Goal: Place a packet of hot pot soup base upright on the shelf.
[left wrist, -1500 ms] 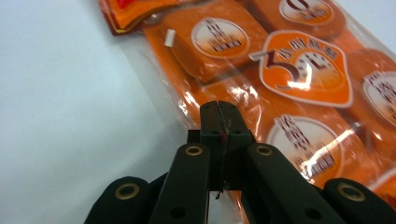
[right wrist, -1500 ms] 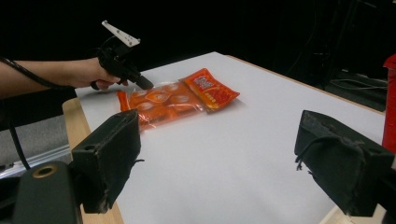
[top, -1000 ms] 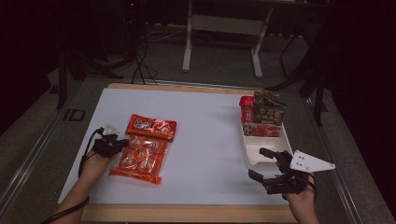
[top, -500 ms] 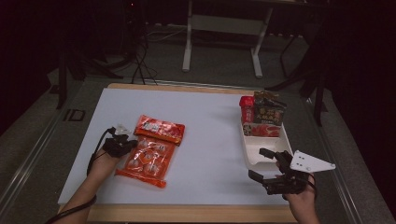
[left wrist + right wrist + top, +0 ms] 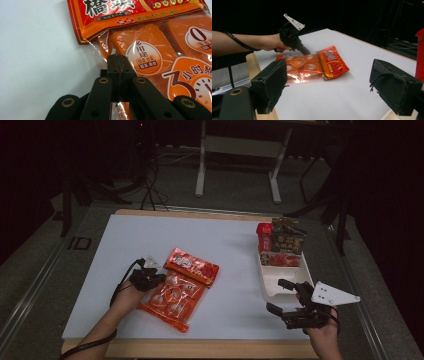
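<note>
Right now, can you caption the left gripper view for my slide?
Left gripper shut on the clear edge of the orange snack bag, lying on the white table.

Left tool (image 5: 117,72) clamped tight, right tool (image 5: 337,87) spread wide apart.

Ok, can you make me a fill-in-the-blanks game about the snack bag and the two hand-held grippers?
1. The left hand-held gripper is shut on the edge of the ___ bag.
2. The right hand-held gripper has its jaws ___ with nothing between them.
3. The white tray lies on the person's ___ side of the table.
4. The bag lies on a table that is ___ in colour.

Missing words: orange; open; right; white
</note>
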`<move>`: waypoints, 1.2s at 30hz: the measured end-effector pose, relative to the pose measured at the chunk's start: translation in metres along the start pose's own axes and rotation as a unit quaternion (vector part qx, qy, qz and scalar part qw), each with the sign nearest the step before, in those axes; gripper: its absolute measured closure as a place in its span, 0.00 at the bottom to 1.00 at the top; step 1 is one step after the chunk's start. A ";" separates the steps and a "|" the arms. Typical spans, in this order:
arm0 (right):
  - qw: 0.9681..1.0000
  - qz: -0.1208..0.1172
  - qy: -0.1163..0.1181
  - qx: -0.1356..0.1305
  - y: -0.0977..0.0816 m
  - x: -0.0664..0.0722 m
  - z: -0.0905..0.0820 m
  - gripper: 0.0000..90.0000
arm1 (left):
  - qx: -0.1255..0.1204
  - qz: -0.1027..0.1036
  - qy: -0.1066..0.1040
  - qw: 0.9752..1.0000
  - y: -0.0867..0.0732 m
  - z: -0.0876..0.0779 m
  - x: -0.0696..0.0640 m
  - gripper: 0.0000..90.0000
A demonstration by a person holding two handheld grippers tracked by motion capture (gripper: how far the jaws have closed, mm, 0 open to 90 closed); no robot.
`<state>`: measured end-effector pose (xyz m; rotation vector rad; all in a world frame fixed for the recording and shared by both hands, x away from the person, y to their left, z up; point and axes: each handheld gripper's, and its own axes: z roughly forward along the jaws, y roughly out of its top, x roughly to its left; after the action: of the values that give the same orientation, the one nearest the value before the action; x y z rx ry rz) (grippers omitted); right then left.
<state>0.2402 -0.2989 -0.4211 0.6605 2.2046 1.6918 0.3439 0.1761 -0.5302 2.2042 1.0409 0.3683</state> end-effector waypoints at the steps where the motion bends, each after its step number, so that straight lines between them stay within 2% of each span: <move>1: 1.000 0.000 0.000 -0.001 0.000 0.000 0.000 0.16 | -0.003 -0.003 -0.004 1.000 -0.001 -0.001 0.002 1.00; 2: 1.000 0.001 0.001 -0.002 0.000 0.000 0.000 0.16 | -0.004 -0.008 -0.007 1.000 -0.002 -0.003 0.002 1.00; 7: 1.000 0.001 0.002 0.000 0.001 0.000 0.002 0.16 | 0.000 0.004 -0.011 1.000 -0.011 -0.014 0.000 1.00; 12: 1.000 -0.001 0.003 0.000 0.002 0.001 0.002 0.16 | -0.004 0.004 -0.020 1.000 -0.020 -0.029 -0.003 1.00; 15: 1.000 -0.003 -0.002 0.001 0.002 0.001 0.002 0.16 | 0.000 0.003 -0.029 1.000 -0.026 -0.035 -0.006 1.00; 19: 1.000 -0.003 -0.006 0.000 0.002 0.000 0.001 0.16 | 0.012 0.008 -0.028 1.000 -0.033 -0.039 -0.009 1.00; 23: 1.000 -0.003 -0.005 0.000 0.001 0.001 0.001 0.16 | 0.022 0.004 -0.028 0.999 -0.040 -0.039 -0.008 1.00; 25: 1.000 -0.005 -0.005 0.002 0.001 0.001 0.002 0.16 | 0.015 -0.007 -0.035 0.999 -0.044 -0.039 -0.007 1.00; 29: 1.000 -0.003 -0.003 0.005 0.000 0.000 0.004 0.16 | 0.013 -0.006 -0.038 0.999 -0.044 -0.038 -0.010 1.00; 31: 1.000 -0.003 -0.001 0.005 0.001 0.001 0.005 0.16 | 0.011 -0.008 -0.043 0.999 -0.044 -0.037 -0.014 1.00; 36: 1.000 -0.004 -0.002 0.004 0.001 0.001 0.004 0.16 | 0.015 0.005 -0.061 0.998 -0.039 -0.034 -0.030 1.00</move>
<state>0.2418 -0.2949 -0.4212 0.6566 2.2095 1.6774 0.2847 0.1862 -0.5308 2.2295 0.9758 0.2192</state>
